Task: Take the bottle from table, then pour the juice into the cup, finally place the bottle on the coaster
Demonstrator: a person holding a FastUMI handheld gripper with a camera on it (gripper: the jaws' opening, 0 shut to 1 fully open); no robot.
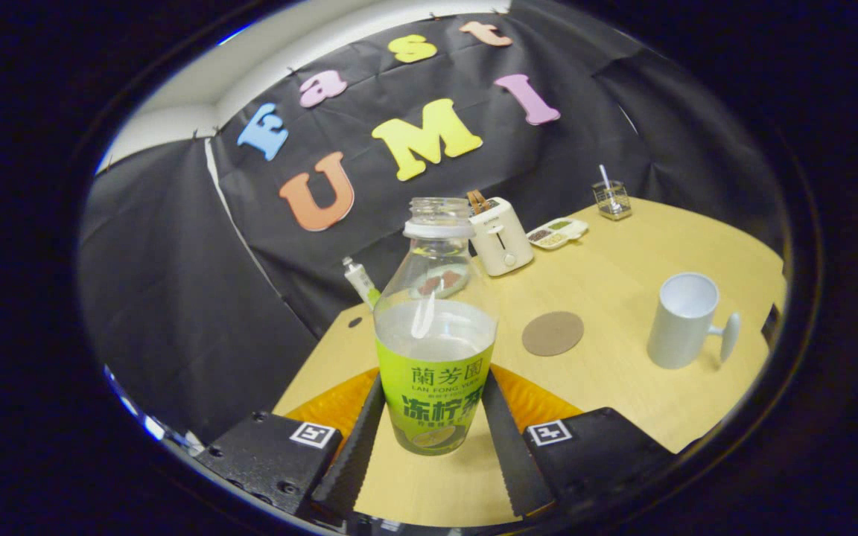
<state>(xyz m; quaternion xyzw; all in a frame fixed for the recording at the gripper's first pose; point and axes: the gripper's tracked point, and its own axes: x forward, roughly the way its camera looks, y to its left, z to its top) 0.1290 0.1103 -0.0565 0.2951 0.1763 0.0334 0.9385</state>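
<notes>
A clear, uncapped bottle with a green label and pale juice stands upright between my fingers. My gripper is shut on it, and both toothed fingers press on the label's sides. I cannot tell if its base rests on the table. A round brown coaster lies on the wooden table just beyond the bottle, to its right. Farther right stands a white cup, its handle pointing away from the coaster.
A white toaster stands behind the bottle at the table's back edge, with a small divided tray and a glass holder to its right. A white tube lies at the left edge. An orange mat lies under my fingers.
</notes>
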